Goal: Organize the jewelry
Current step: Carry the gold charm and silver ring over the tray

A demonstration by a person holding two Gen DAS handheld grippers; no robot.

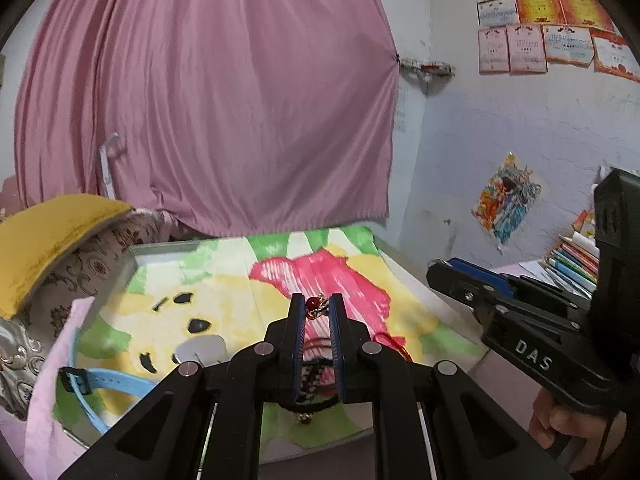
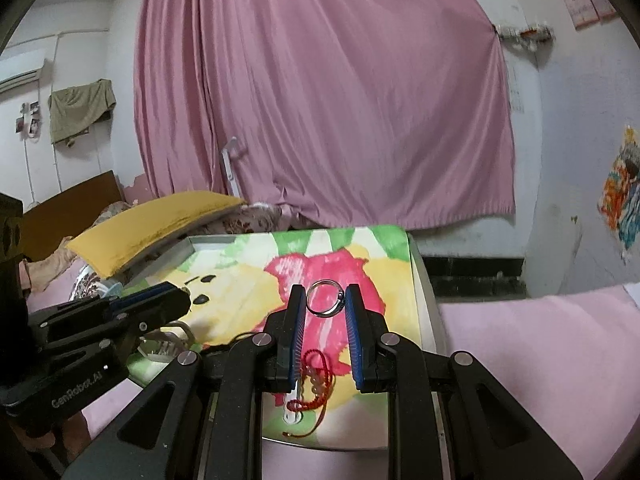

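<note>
Rings first: we have a gold ring with a red stone (image 1: 317,306) pinched at the tips of the left gripper (image 1: 316,307), jaws nearly closed on it. Right gripper (image 2: 325,299) holds a plain silver ring (image 2: 325,298) the same way, jaws a bit wider, pads touching the band on both sides. Both rings sit in the air above the counter (image 2: 424,280), which is covered by a bright cartoon-print cloth (image 1: 224,280).

Below the right jaws a red cord bracelet (image 2: 314,380) lies on the cloth. Left view shows a blue watch strap (image 1: 104,384) at the cloth's near-left edge, and a beaded item under the left jaws we can't identify.

Around that: yellow pillow (image 1: 48,240) to the left, pink curtain (image 1: 208,100) behind, stacked books (image 1: 572,264) on the right.
</note>
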